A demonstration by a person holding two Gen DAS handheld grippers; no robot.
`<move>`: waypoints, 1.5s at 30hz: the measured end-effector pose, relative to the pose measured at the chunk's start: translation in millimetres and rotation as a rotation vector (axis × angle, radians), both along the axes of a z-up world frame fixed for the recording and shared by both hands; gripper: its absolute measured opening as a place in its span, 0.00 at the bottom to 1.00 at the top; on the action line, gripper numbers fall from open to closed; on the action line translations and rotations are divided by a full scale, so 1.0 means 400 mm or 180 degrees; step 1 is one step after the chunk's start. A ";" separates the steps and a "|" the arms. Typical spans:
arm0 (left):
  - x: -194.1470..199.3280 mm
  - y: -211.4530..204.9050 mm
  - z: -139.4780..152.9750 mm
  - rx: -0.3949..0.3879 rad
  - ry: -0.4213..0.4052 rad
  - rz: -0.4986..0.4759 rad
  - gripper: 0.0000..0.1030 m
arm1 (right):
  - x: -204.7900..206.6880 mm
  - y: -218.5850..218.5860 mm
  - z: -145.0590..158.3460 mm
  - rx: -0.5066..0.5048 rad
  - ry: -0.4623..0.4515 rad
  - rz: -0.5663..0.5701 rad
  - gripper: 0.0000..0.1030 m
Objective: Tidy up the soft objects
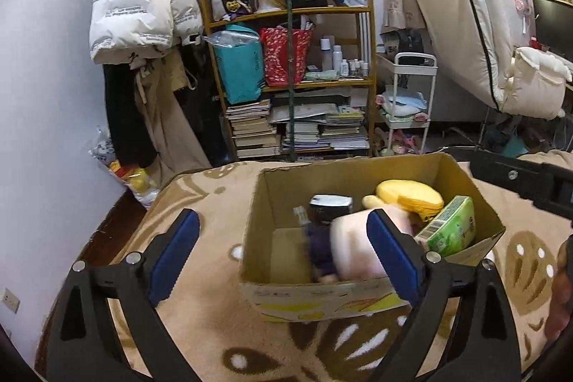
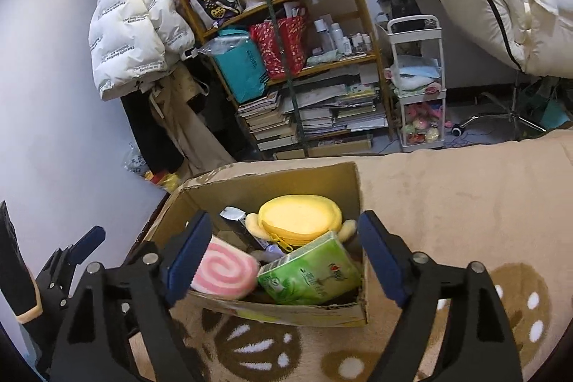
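Both grippers hover over the cardboard box (image 2: 333, 312) on the bed blanket (image 2: 447, 196). Left gripper (image 1: 283, 256) and right gripper (image 2: 283, 260) have fingers spread wide, holding nothing. The pink swirl plush (image 2: 224, 271) lies inside at 9 o'clock; green tissue pack (image 2: 311, 274) and yellow pouch (image 2: 301, 217) are packed alongside, apparently for containment.

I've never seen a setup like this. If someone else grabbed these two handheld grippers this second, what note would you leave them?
Left gripper: open, empty, hovering at the near edge of the brown cardboard box.
Right gripper: open, empty, above the box's near side.
In the box, on the tan patterned blanket: pink-and-white swirl plush roll, yellow round zippered plush pouch, green tissue pack, a dark tin.
Done: these soft items are boxed.
Left: no loose soft items show on the blanket; check the rest of the bed.
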State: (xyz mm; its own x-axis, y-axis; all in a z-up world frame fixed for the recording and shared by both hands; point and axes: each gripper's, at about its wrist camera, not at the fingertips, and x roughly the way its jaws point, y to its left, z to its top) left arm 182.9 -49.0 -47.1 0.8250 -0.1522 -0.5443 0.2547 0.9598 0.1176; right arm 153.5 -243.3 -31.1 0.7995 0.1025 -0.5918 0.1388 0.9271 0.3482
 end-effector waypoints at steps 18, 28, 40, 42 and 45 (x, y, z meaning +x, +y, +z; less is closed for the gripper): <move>-0.223 0.113 0.122 0.0066 -0.0400 0.0368 0.99 | -0.165 0.056 0.147 -0.0694 -0.0202 0.0079 1.00; -0.327 0.155 0.161 -0.0003 -0.0508 0.0472 0.99 | -0.281 0.060 0.232 -0.0832 -0.0473 0.0024 1.00; -0.389 0.159 0.173 0.0016 -0.0563 0.0420 0.99 | -0.348 0.060 0.236 -0.0930 -0.0622 -0.0136 1.00; -0.385 0.159 0.168 0.0008 -0.0542 0.0441 0.99 | -0.349 0.060 0.236 -0.0904 -0.0662 -0.0153 1.00; -0.374 0.157 0.157 0.0047 -0.0497 0.0478 0.99 | -0.344 0.062 0.232 -0.0910 -0.0692 -0.0167 1.00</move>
